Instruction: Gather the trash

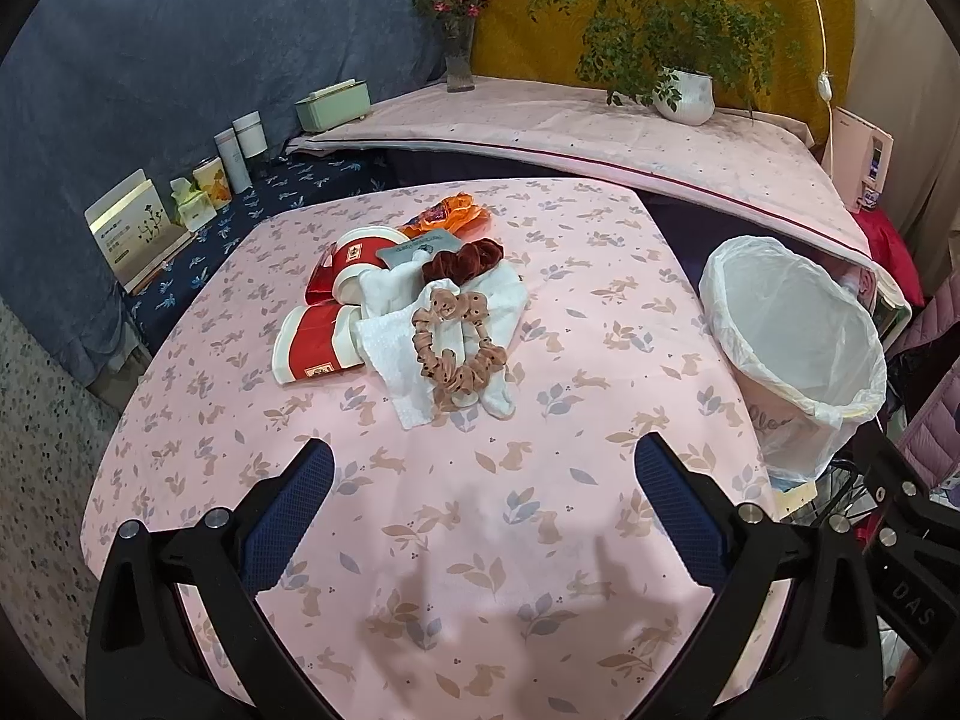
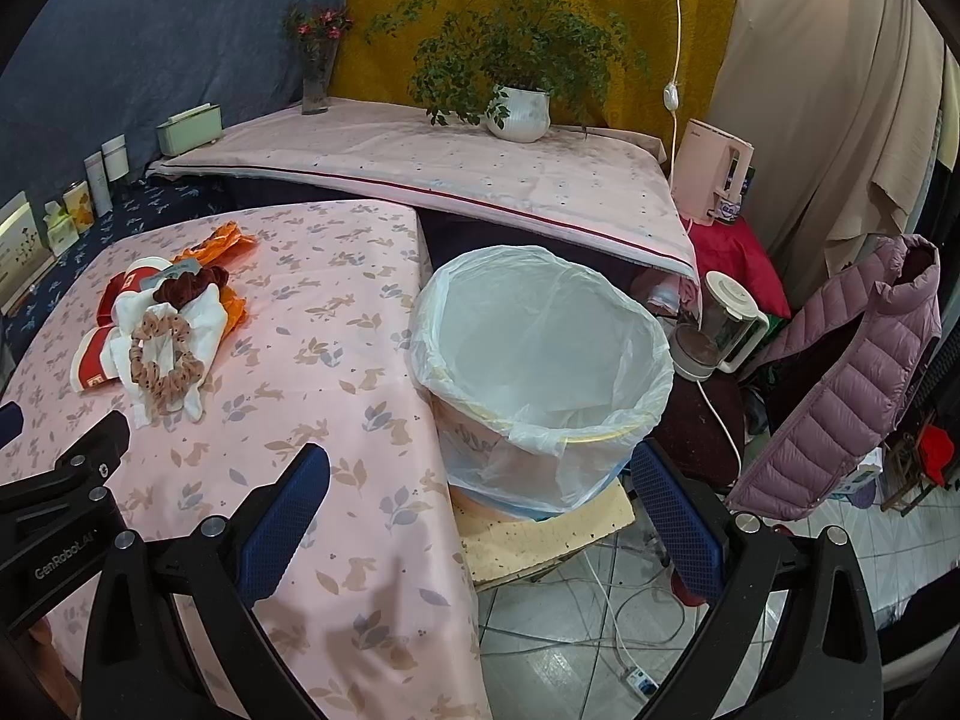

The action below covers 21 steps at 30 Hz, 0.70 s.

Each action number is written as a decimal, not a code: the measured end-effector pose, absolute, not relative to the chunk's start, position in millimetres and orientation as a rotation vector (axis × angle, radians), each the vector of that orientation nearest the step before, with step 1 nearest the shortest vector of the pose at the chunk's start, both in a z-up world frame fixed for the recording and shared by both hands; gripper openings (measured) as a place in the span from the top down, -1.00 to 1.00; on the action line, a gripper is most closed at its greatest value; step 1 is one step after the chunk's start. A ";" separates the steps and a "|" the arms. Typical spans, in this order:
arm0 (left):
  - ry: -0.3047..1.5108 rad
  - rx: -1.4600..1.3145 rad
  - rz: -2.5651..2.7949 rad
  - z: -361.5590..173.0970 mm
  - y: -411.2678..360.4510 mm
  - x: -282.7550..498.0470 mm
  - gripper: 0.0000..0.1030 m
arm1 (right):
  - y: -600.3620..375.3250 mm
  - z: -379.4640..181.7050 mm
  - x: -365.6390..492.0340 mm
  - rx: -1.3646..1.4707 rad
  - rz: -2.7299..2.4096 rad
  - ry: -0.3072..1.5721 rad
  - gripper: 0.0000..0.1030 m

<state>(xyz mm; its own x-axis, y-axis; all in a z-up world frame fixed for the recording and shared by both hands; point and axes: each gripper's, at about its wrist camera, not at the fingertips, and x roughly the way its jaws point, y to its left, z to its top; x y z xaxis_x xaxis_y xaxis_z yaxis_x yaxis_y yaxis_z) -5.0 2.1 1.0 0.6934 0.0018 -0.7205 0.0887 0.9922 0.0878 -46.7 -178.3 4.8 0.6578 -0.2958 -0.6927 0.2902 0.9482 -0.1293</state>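
Left gripper (image 1: 483, 516) and right gripper (image 2: 480, 519) both agape, empty. Paper cups (image 1: 321, 342), tissues (image 1: 408, 372), scrunchies heaped mid-tabletop (image 1: 540, 540); lined bin (image 2: 540, 360) beside tabletop edge.

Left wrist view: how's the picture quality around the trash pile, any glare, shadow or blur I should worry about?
Left wrist view: the pile, paper cups and white tissues, is sharp and evenly lit, with no glare; soft shadows fall on the tablecloth near the open left gripper. Right wrist view: fisheye bends the edges, and the bin liner looks bright but readable.
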 end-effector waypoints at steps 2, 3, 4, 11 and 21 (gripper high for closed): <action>0.803 0.120 -0.049 2.0 0.2 -4.2 -0.86 | -178.7 4.9 -46.8 -0.007 -0.332 0.785 -0.87; 0.803 0.120 -0.049 2.1 0.1 -4.2 -0.86 | -178.1 4.7 -46.7 -0.008 -0.332 0.785 -0.87; 0.803 0.120 -0.049 2.6 -0.6 -3.8 -0.86 | -178.5 4.8 -46.7 -0.008 -0.331 0.785 -0.87; 0.802 0.118 -0.048 2.0 0.0 -4.4 -0.86 | -178.2 4.6 -46.6 -0.007 -0.332 0.784 -0.87; 0.796 0.116 -0.047 3.3 -2.1 -3.4 -0.86 | -187.6 7.9 -45.0 -0.002 -0.341 0.781 -0.87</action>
<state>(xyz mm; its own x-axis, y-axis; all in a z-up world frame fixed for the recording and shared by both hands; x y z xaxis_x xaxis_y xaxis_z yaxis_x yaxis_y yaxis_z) -3.4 -2.1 3.3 0.6989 0.0013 -0.7152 0.0862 0.9926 0.0860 -45.0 -187.6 7.9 0.6583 -0.3022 -0.6894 0.3009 0.9452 -0.1270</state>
